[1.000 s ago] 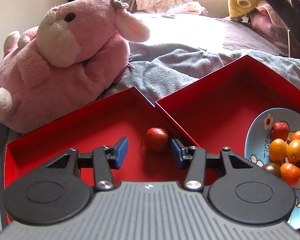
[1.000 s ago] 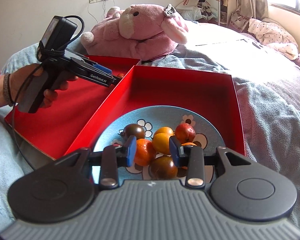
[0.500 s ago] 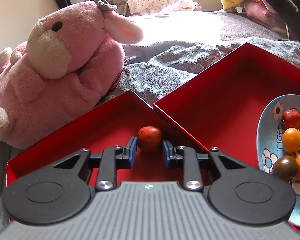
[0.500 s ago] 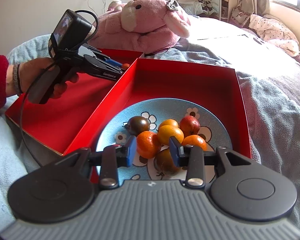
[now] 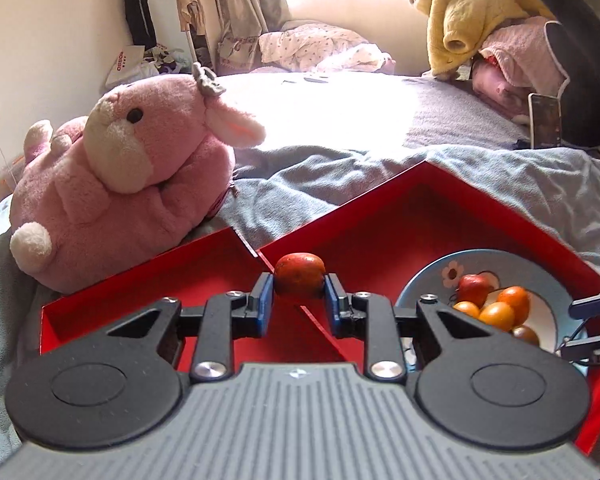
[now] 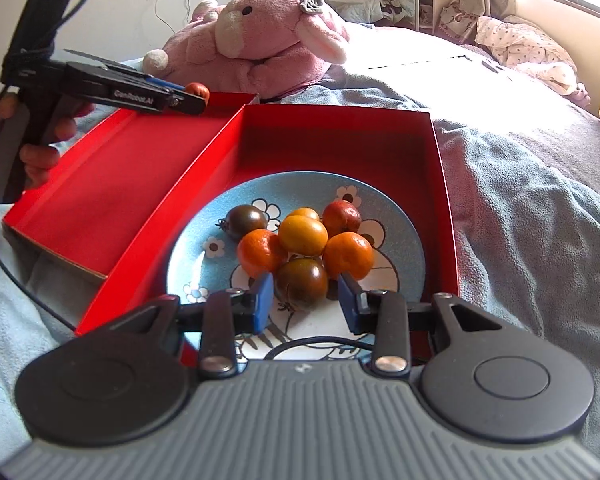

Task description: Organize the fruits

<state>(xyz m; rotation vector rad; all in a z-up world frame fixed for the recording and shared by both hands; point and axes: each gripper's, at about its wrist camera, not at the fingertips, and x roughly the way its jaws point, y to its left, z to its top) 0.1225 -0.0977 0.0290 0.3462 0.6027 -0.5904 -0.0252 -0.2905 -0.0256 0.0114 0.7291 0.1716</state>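
My left gripper (image 5: 299,294) is shut on a small red fruit (image 5: 299,274) and holds it above the edge between two red boxes; it also shows in the right wrist view (image 6: 196,92). The left red box (image 6: 100,176) is bare inside. The right red box (image 6: 332,136) holds a blue flowered plate (image 6: 404,236) with several fruits: oranges, yellow ones, red ones and dark tomatoes. My right gripper (image 6: 305,300) is open, its blue pads either side of a dark tomato (image 6: 301,282) on the plate, not touching it.
A big pink plush rabbit (image 5: 124,184) lies just behind the left box. Rumpled grey-blue blankets (image 6: 532,208) surround the boxes. A phone (image 5: 545,120) stands at the far right, with clothes piled behind it.
My left gripper closed on the red fruit and lifted it out of the left box, toward the right. My right gripper opened wider and dropped lower over the plate, around the dark tomato.
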